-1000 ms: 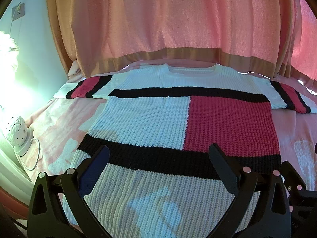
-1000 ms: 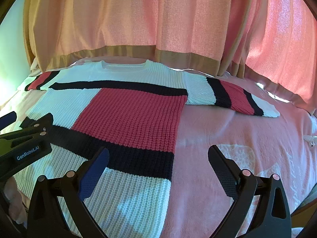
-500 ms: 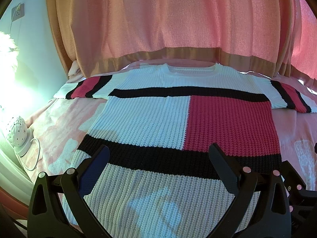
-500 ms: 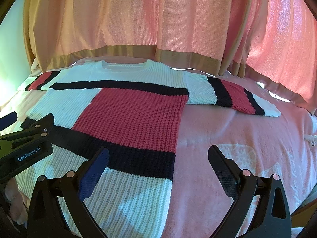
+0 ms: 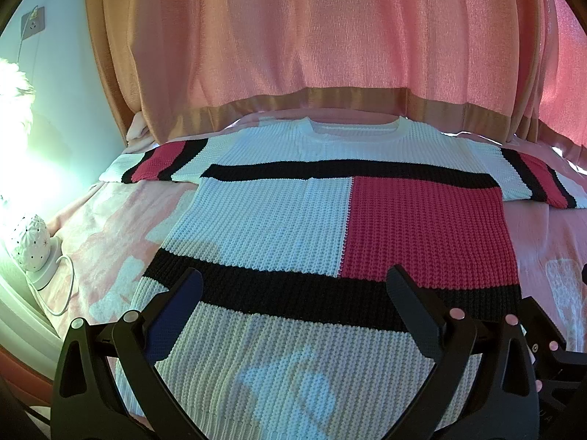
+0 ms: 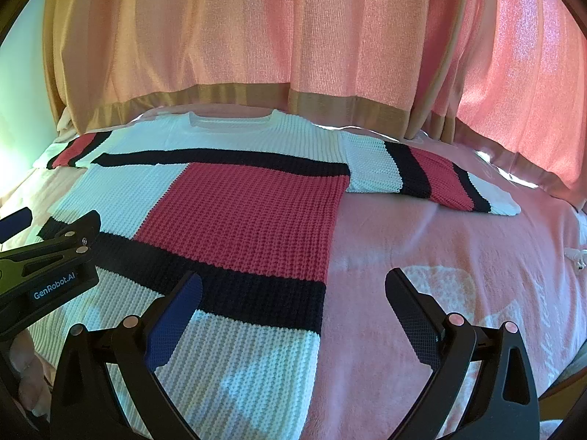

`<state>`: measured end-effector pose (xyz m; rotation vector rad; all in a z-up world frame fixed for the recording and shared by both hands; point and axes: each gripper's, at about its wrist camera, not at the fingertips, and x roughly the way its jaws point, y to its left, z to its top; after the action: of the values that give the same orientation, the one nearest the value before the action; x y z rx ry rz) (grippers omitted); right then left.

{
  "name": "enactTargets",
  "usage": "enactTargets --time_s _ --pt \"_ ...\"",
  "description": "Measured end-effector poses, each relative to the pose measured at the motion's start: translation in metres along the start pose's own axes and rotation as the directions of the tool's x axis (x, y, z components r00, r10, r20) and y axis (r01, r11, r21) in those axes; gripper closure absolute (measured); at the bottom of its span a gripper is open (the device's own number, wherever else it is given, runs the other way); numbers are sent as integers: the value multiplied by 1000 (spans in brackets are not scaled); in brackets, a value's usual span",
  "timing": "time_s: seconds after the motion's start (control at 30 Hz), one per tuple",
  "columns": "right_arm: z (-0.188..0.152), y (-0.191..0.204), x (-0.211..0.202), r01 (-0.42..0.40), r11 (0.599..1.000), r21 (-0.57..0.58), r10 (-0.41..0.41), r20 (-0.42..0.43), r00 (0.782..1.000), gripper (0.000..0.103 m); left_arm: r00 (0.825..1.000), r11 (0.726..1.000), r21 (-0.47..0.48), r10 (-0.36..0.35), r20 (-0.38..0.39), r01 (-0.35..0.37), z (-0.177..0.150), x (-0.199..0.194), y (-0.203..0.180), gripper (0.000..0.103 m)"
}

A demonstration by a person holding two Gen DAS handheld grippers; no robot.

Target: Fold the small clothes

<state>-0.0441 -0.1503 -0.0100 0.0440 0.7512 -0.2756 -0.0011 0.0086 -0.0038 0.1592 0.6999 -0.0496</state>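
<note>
Knit sweater [image 5: 293, 220] lying flat, unfolded, on pink blanket [image 6: 458, 256]. Left gripper [image 5: 293, 293] and right gripper [image 6: 293, 293] hovering near the hem, jaws gaping, empty. Folding apparently not begun; next likely calls for pinching a sleeve.

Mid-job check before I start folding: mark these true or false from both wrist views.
1. The knit sweater lies spread flat on the pink blanket. True.
2. The left gripper is shut on the hem. False: its jaws stand open, holding nothing.
3. Both sleeves are folded across the body. False: each is spread out sideways.
4. The right gripper is open. True.
5. The red panel touches the neckline. False: a black stripe and white knit lie between.
</note>
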Motion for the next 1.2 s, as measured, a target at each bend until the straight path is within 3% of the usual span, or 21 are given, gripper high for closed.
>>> enactTargets --time_s 0.53,0.67,0.73,0.8,0.87,0.97,1.13,1.2 --pt "2 1 0 -3 1000 -2 3 4 1000 5 1000 1000 -4 -5 0 5 1 0 0 5" --pt "6 -9 -6 -29 1000 10 29 37 999 5 999 998 -44 -51 -19 50 8 0 4 5" --pt "14 -30 -10 -89 994 66 86 54 995 5 995 992 -94 -92 -29 89 15 0 11 5" --pt "25 -68 -18 -187 967 173 170 107 980 5 991 979 -160 -135 -26 129 26 -2 17 5" --pt "37 -108 -21 -231 937 263 201 137 970 5 986 966 -202 -169 -9 164 38 -7 20 5" --pt "53 -188 -14 -316 850 422 264 178 948 5 984 961 -213 -172 48 179 66 -16 18 5" --pt "51 -319 38 -301 690 659 230 194 954 5 981 968 -183 -149 122 170 108 -7 -5 5" --pt "43 -353 68 -266 650 712 214 164 963 8 983 972 -174 -140 123 160 109 4 -14 5"
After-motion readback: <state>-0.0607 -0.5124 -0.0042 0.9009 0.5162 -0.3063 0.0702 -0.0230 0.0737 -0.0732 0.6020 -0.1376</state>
